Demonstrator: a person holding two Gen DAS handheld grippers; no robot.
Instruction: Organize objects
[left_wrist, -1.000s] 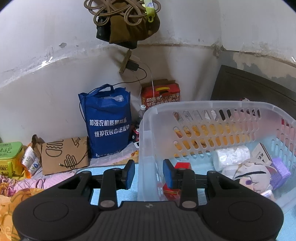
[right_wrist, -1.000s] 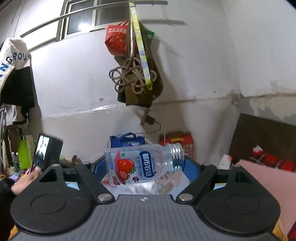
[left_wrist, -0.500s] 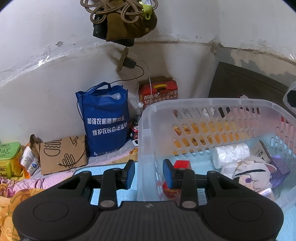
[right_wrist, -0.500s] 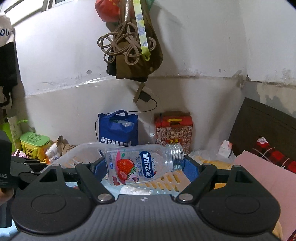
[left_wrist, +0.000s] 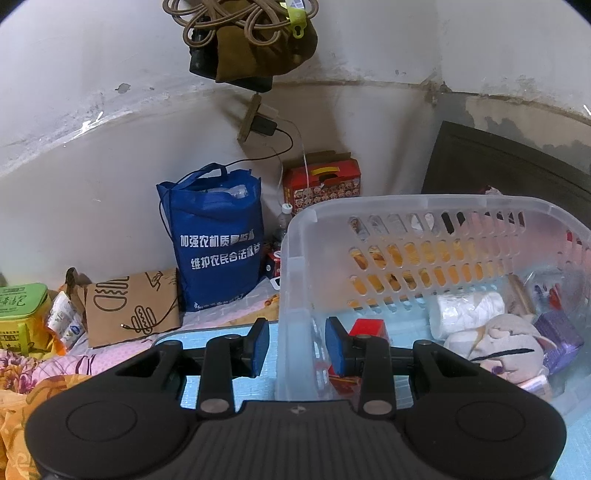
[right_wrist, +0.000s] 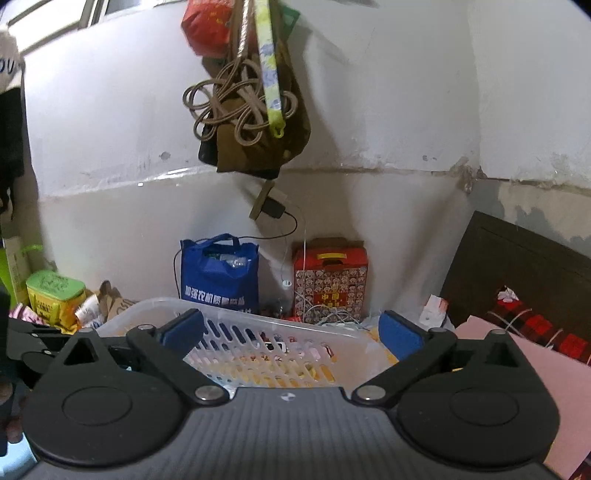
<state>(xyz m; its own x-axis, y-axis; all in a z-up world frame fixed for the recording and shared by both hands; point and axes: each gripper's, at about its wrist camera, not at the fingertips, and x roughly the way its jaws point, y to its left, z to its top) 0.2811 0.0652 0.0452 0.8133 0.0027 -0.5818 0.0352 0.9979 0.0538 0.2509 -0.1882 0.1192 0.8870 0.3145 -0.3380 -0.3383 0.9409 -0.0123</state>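
Left and right wrist views, basket-loading step. I have the left gripper closed narrowly over the near corner wall of the translucent basket: one pad sits outside the wall and one inside, and they appear to clamp it, steadying the basket on the blue mat. From this gripper the basket spreads toward 1 to 3 o'clock, its long axis running roughly 9 to 3. Inside it lie a red box just behind the inner pad, a paper roll, a plush toy, a purple box and, at the far right, a clear item with red and blue print, too blurred to identify. The right gripper hovers over the basket. Its jaws have just been opening and now stand wide apart with nothing between them, and the slotted wall shows below them, at 6 o'clock. I judge the right hand to be the free one for the next fetch, since the left is committed to the basket. No loose target is identifiable in either view.
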